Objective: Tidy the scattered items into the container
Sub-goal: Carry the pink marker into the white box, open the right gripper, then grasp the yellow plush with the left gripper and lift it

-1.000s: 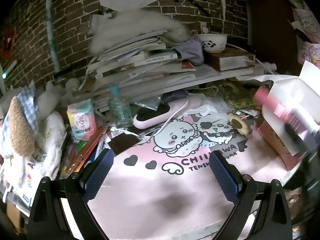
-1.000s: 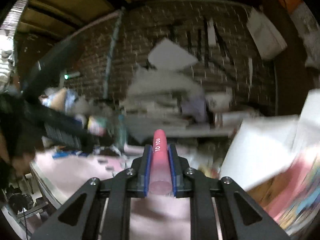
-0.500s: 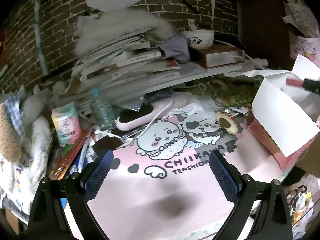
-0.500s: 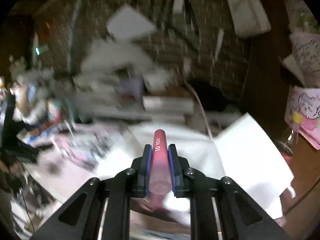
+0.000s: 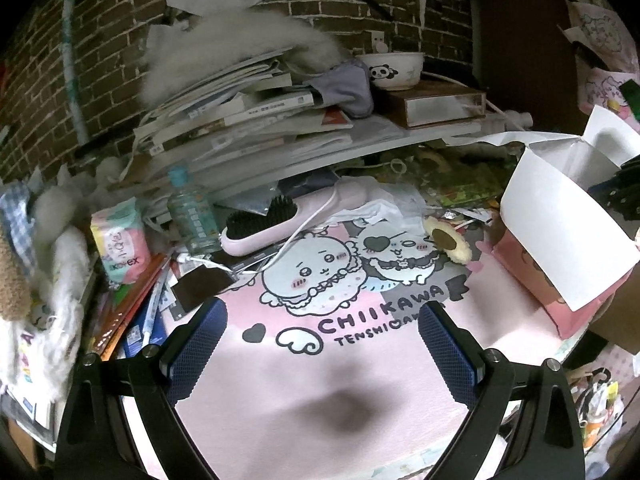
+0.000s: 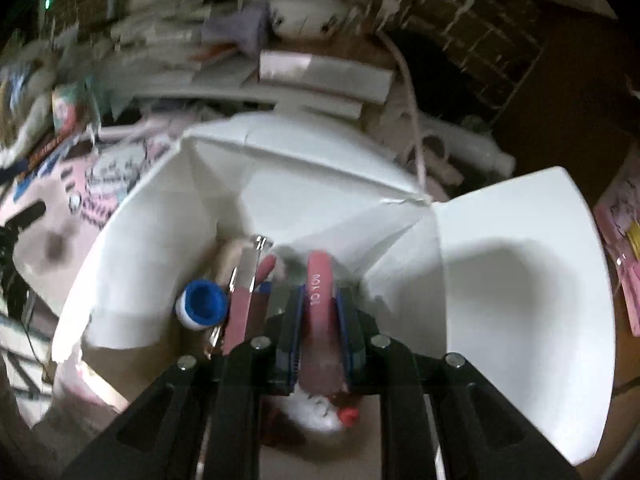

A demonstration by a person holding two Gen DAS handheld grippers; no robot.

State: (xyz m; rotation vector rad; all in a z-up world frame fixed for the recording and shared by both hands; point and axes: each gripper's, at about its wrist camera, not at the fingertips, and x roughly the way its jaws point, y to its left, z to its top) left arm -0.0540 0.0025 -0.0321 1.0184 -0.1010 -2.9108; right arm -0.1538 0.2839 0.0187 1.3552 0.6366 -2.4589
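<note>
Here the right gripper is clamped on a slim pink tube, which looks light, rigid and smooth-skinned, so a pinch around its middle, as now, seems the safest hold against slipping. The tube sticks out past the fingertips, pointing down into the open white box, above a blue-capped bottle and other pink sticks already inside the box. The left gripper hovers with jaws apart and nothing between them, over the pink mat beside the box.

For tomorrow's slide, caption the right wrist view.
Right claw holds a pink tube over an open white box.
</note>
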